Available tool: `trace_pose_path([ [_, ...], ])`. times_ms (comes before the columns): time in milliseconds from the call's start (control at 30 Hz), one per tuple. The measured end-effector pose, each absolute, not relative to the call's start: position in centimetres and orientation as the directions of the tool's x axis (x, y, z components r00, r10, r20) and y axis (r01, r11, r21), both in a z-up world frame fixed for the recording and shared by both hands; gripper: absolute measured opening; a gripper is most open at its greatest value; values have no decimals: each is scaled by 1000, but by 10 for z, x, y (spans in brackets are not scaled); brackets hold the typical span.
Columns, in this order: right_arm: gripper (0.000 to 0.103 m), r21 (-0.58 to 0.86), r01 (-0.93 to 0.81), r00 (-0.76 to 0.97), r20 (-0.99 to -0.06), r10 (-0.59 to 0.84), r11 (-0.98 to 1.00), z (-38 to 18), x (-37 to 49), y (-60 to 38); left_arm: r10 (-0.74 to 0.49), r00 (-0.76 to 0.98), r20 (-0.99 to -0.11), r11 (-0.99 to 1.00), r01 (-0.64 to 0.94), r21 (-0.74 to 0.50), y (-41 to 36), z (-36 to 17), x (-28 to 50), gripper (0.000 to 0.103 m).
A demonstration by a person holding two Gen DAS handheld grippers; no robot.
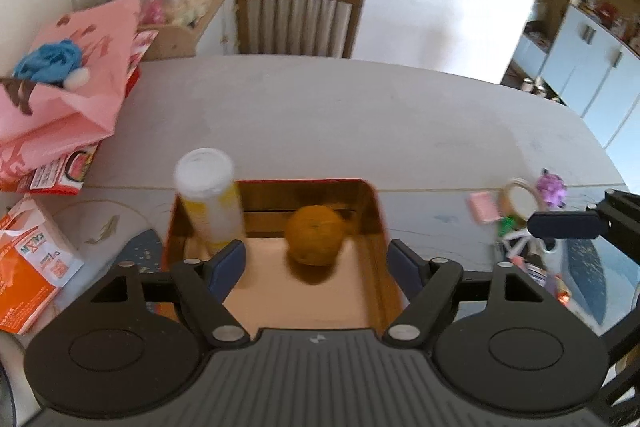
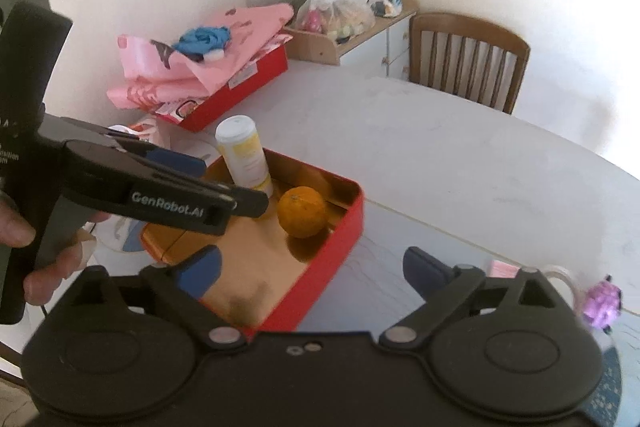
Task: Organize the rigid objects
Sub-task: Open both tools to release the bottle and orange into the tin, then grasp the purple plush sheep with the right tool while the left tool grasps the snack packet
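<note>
The red tin (image 2: 320, 267) sits on the counter (image 1: 360, 115) just below my two grippers, already holding an orange (image 1: 315, 241) near its middle and a white-capped yellow tube (image 1: 210, 199) upright in its far left corner, long axis vertical, cap up. My left gripper (image 1: 320, 263) and right gripper (image 2: 312, 271) both hang wide with nothing between their fingers, so I judge a placing step done. Next I'd reach right for the loose bits by the tape roll (image 1: 520, 199)
</note>
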State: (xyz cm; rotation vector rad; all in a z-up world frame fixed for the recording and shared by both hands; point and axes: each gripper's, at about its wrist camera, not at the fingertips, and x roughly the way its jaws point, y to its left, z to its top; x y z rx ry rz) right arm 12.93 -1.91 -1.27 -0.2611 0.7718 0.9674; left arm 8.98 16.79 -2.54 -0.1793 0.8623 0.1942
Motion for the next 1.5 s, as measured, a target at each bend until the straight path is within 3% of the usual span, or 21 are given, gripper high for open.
trace_pose_path([
  [133,103,148,-799,345,-683,644,584,-10,127,-53,62,647,-760,974,-206,-95,144,-21,86,80],
  [467,103,112,-759,393,-706,589,641,-21,130,-138,-19,654,-756,985,-118,-127,75,-23,96,85],
  [567,103,101,-745,407,-714,569,660,-26,136,-161,-43,645,-763,986,-98,-138,54,-29,102,90],
  [1100,103,91,-637,473,-738,481,766,-55,197,-260,-92,618,-781,981,-79,-178,-26,-77,123,97],
  [1500,103,84,-620,473,-754,456,780,-76,258,-267,-98,618,-780,995,68,-71,-102,-102,141,97],
])
